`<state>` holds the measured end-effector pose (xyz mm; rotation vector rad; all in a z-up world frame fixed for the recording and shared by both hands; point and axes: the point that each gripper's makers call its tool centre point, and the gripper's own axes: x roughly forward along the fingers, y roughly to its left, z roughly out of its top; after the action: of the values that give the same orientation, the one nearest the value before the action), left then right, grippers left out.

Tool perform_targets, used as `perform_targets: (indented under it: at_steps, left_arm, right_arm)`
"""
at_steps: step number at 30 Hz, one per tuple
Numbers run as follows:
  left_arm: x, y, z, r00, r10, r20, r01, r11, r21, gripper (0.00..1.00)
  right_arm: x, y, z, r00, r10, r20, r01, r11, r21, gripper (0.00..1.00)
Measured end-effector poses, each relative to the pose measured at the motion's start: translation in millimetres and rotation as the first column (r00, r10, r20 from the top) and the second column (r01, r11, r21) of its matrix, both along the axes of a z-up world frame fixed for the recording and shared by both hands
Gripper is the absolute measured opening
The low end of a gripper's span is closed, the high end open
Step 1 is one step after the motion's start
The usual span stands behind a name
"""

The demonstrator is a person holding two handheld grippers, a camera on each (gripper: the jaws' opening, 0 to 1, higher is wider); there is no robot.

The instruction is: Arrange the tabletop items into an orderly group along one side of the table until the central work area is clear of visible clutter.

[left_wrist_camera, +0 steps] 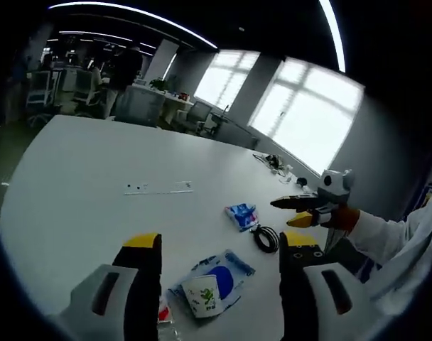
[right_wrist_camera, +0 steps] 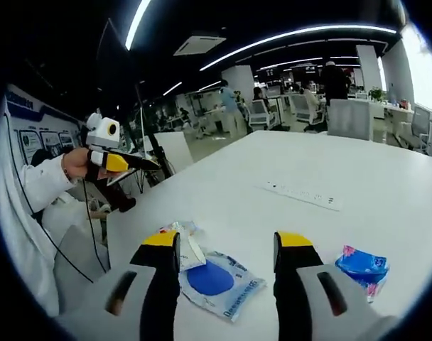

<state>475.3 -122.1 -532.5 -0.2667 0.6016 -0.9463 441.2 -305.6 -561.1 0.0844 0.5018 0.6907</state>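
Above the white table [left_wrist_camera: 95, 163], my left gripper [left_wrist_camera: 221, 241] is open with nothing between its jaws. Below it a white paper cup [left_wrist_camera: 202, 295] rests on a blue-and-white packet [left_wrist_camera: 227, 273]. A small blue packet [left_wrist_camera: 241, 215] and a black cable coil [left_wrist_camera: 266, 238] lie further right. The right gripper [left_wrist_camera: 295, 211] comes in from the right, held in a hand. In the right gripper view, my right gripper [right_wrist_camera: 227, 239] hangs open and empty over the blue-and-white packet [right_wrist_camera: 216, 280]. The small blue packet [right_wrist_camera: 363, 264] sits to its right, and the hand-held left gripper [right_wrist_camera: 127, 162] is at the left.
A flat white socket strip [left_wrist_camera: 159, 188] [right_wrist_camera: 301, 193] is set into the table's middle. Small cables [left_wrist_camera: 276, 162] lie at the far edge by the windows. A red scrap [left_wrist_camera: 163, 310] lies beside the cup. Desks, chairs and people stand beyond the table.
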Motion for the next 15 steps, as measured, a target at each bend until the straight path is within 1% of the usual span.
perform_targets:
  at_steps: [6,10,15]
  left_arm:
    - [-8.3,20.0,-8.7,1.0,0.016,-0.012,-0.016,1.0,0.018,0.71]
    - [-17.2,32.3,-16.0,1.0,0.015,-0.02,-0.014,0.999,0.029,0.73]
    - [-24.1,46.9,-21.9,0.998,0.042,-0.041,-0.042,0.999,0.011,0.72]
  right_arm:
    - [2.4,16.7,-8.3,0.998,0.059,-0.023,-0.059,0.998,-0.008,0.52]
    - [2.2,29.3,-15.1,0.993,0.112,-0.04,-0.112,0.994,-0.016,0.52]
    - [1.4,45.3,-24.7,0.981,0.186,-0.063,-0.188,0.982,-0.032,0.52]
